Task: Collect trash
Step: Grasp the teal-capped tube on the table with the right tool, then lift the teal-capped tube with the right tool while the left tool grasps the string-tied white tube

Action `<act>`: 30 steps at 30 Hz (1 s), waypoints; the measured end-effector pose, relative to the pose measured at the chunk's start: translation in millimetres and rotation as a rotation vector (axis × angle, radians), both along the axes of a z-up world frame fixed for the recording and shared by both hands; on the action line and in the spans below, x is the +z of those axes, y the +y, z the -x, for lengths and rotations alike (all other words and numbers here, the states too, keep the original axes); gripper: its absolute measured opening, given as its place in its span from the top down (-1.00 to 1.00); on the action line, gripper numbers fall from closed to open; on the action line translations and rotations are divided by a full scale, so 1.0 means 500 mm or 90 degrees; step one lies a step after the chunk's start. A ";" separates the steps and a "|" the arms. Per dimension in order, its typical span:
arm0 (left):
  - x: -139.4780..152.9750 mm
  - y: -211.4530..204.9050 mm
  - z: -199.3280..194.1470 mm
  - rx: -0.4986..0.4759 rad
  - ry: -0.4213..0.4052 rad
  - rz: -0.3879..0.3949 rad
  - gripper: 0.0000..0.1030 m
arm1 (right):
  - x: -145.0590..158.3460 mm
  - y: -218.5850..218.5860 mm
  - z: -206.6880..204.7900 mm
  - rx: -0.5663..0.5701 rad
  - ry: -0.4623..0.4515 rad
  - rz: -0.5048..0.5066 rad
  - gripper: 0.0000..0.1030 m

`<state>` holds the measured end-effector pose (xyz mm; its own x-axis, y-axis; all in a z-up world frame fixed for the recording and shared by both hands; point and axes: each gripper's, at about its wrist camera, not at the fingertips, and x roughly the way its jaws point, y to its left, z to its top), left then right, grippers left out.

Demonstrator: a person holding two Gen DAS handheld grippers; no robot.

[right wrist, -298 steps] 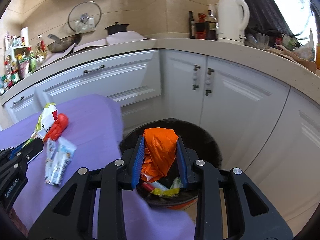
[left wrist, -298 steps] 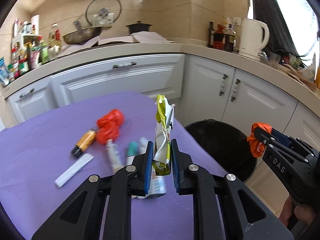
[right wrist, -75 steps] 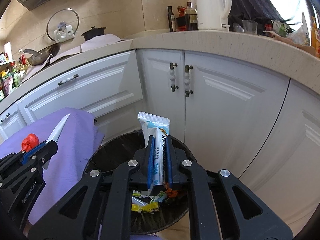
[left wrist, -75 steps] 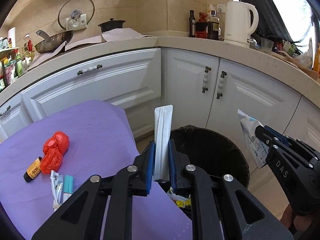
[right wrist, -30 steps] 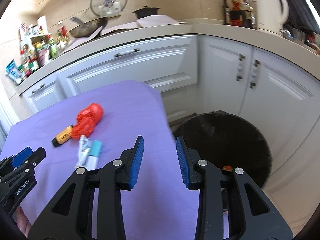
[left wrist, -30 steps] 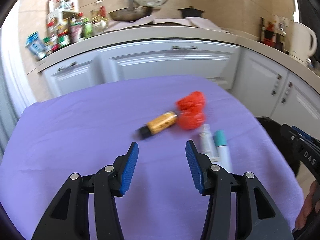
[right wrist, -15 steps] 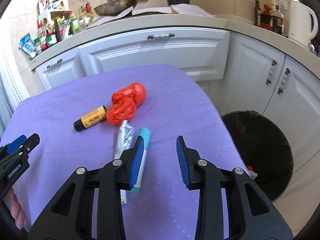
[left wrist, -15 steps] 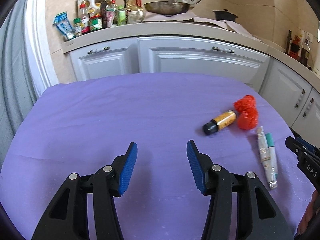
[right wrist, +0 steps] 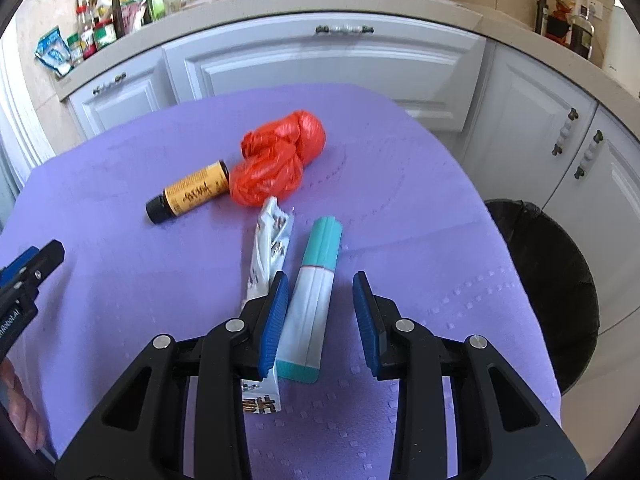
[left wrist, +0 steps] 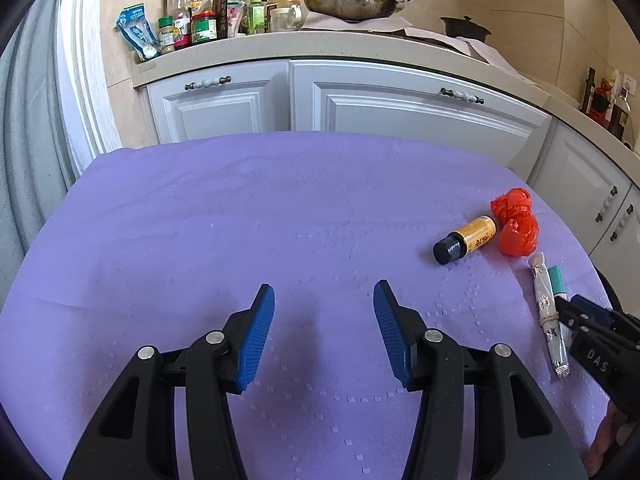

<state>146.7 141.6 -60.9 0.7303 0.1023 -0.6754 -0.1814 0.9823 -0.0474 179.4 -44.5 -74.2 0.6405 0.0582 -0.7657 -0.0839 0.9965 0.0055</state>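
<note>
The right tongs (right wrist: pixel 320 312) hang spread around the flat teal-and-white plastic tube (right wrist: pixel 312 300) lying on the purple-clothed worktop (right wrist: pixel 120 280); it looks light and squashy, best pinched across its middle. The left tongs (left wrist: pixel 324 320) gape empty.

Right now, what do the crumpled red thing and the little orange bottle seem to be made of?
Red bag: thin, glossy plastic film, judging by its crinkles and shine. Orange bottle: dark, probably glass or plastic body with a matte orange printed label, likely paper, and a black cap, likely plastic.

A matt embossed purple cloth (right wrist: pixel 400 208) bears a crinkled glossy red plastic bag (right wrist: pixel 280 160) and a smooth teal-and-white wrapper (right wrist: pixel 312 300).
</note>
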 end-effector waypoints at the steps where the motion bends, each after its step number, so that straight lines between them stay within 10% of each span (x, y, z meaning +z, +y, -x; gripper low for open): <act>1: -0.001 -0.001 0.000 -0.001 0.001 0.001 0.00 | -0.001 0.000 0.000 0.000 0.000 0.000 0.44; 30: 0.011 -0.214 -0.004 -0.137 0.004 0.005 -0.04 | 0.038 -0.164 0.055 -0.074 -0.061 -0.027 0.71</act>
